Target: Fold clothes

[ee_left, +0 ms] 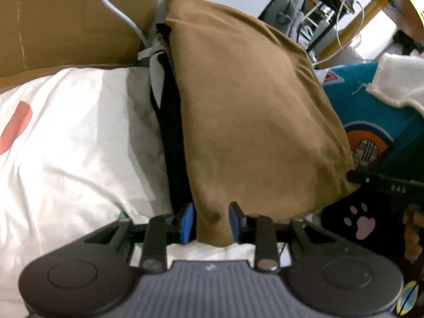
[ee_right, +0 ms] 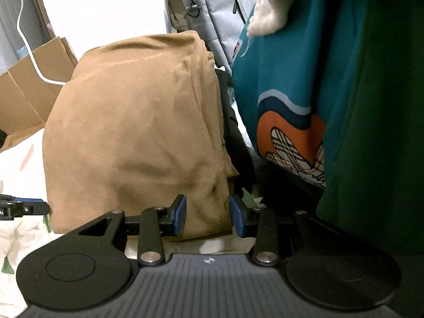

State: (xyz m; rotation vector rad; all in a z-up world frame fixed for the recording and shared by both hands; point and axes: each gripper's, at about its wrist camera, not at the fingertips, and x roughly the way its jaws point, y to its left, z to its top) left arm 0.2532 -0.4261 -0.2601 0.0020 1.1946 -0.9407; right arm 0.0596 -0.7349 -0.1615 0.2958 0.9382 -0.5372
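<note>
Home bedroom, bedsheet, cardboard box

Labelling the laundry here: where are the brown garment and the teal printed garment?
brown garment (ee_left: 251,111), left wrist view, middle of its top face
teal printed garment (ee_right: 286,74), right wrist view, plain teal area above the print

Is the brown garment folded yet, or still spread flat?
Folded. The brown garment is a compact bundle; the right wrist view shows stacked layers along one side. It lies on the white bedsheet.

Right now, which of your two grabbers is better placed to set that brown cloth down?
About equal. The left gripper and right gripper each have a near corner of the folded brown garment between their pads.
</note>
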